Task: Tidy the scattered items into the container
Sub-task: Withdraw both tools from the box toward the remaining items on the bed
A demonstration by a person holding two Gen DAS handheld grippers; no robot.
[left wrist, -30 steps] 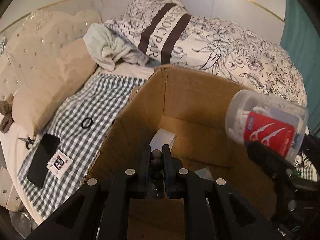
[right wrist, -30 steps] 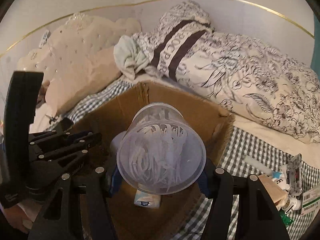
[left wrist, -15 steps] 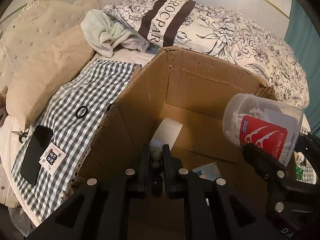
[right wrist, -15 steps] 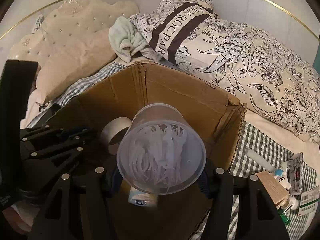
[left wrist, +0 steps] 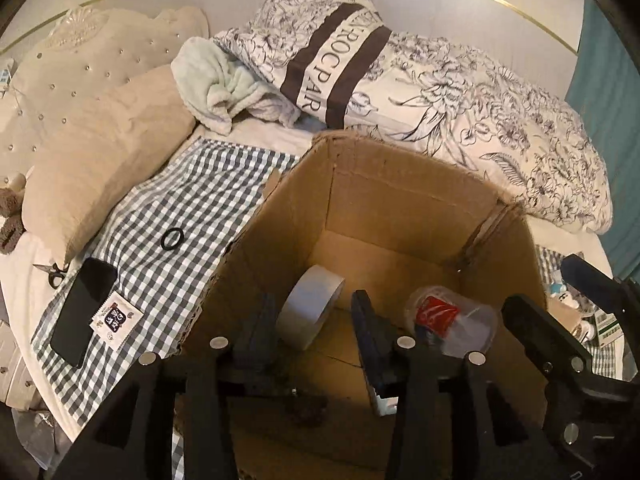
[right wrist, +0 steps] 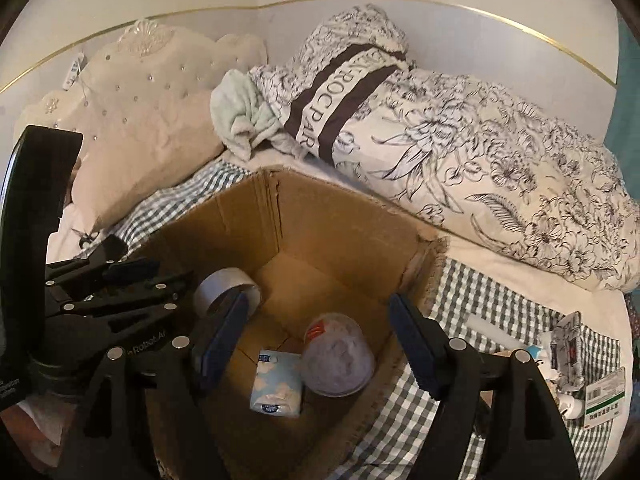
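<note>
Both grippers over the cardboard box (right wrist: 344,216) on the bed, nothing in either.

The left gripper (left wrist: 316,328) has its jaws opening, empty, with the tape roll (left wrist: 312,312) on the box floor beyond them. The right gripper (right wrist: 320,344) has its jaws opening too, and the clear floss-pick tub (right wrist: 340,360) lies loose at 6 o'clock on the box floor, touching a tissue pack (right wrist: 276,384).
</note>
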